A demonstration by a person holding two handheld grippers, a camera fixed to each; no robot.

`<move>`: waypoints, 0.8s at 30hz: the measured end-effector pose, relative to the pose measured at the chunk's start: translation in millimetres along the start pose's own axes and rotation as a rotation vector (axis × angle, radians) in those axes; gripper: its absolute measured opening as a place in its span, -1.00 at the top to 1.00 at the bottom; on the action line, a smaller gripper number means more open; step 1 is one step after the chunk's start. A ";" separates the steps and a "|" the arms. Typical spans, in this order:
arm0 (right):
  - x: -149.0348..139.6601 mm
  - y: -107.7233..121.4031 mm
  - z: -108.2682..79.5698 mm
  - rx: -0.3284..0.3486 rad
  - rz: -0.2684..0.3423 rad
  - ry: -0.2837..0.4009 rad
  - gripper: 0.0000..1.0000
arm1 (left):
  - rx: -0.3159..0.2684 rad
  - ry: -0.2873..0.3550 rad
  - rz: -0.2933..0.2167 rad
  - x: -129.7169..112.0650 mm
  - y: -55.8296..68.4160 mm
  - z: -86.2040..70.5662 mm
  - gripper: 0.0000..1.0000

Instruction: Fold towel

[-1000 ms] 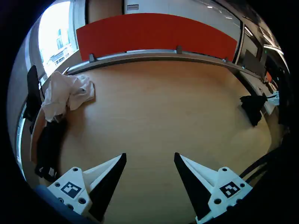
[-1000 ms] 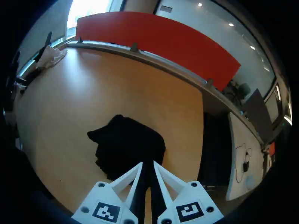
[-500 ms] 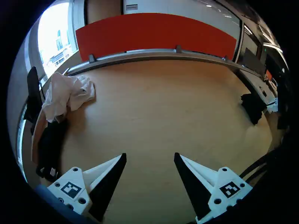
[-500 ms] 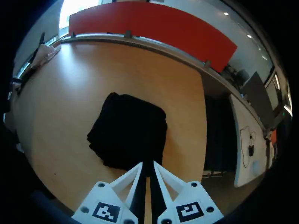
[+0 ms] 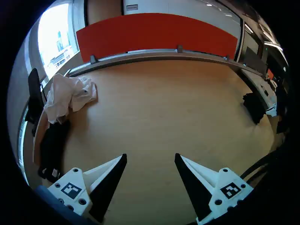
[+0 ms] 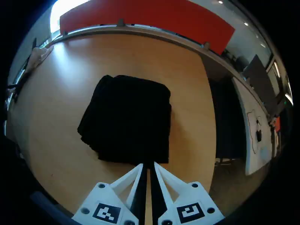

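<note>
At bottom centre, the right gripper (image 6: pixel 150 167) has its fingers nearly together, pinching the near edge of the folded black towel (image 6: pixel 129 116), which lies flat mid-frame on the wooden table (image 6: pixel 52 112) below a red partition (image 6: pixel 150 15).

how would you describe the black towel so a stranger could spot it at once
Find the long wooden table with the red panel along its far edge. Towards its right end lies the black towel, folded into a flat rectangle. Unlike the crumpled white cloth at the far left corner, it is dark and neatly squared.
</note>
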State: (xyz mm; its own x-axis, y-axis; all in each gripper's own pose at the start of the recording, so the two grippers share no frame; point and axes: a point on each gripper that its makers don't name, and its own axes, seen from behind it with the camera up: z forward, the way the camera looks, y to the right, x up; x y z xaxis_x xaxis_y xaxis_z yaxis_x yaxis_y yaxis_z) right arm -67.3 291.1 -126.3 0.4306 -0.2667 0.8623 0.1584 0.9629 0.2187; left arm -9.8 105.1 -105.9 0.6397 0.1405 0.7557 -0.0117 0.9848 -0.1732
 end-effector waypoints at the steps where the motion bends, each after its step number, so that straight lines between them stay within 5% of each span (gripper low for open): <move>1: -1.2 -0.1 1.9 -0.001 0.003 -0.004 0.90 | 0.001 0.000 0.000 -0.1 -0.3 -0.1 -0.89; 24: -4.5 -1.3 16.5 -0.036 0.069 -0.013 0.90 | 0.010 -0.005 -0.008 -3.9 -3.8 -2.0 -0.89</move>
State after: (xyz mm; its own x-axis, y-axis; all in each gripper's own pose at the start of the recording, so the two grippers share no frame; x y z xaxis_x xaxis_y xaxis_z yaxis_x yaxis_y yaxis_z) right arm -84.1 291.8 -122.9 0.4303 -0.1986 0.8806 0.1606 0.9768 0.1419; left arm -10.7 100.6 -109.5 0.6362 0.1332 0.7599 -0.0141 0.9868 -0.1612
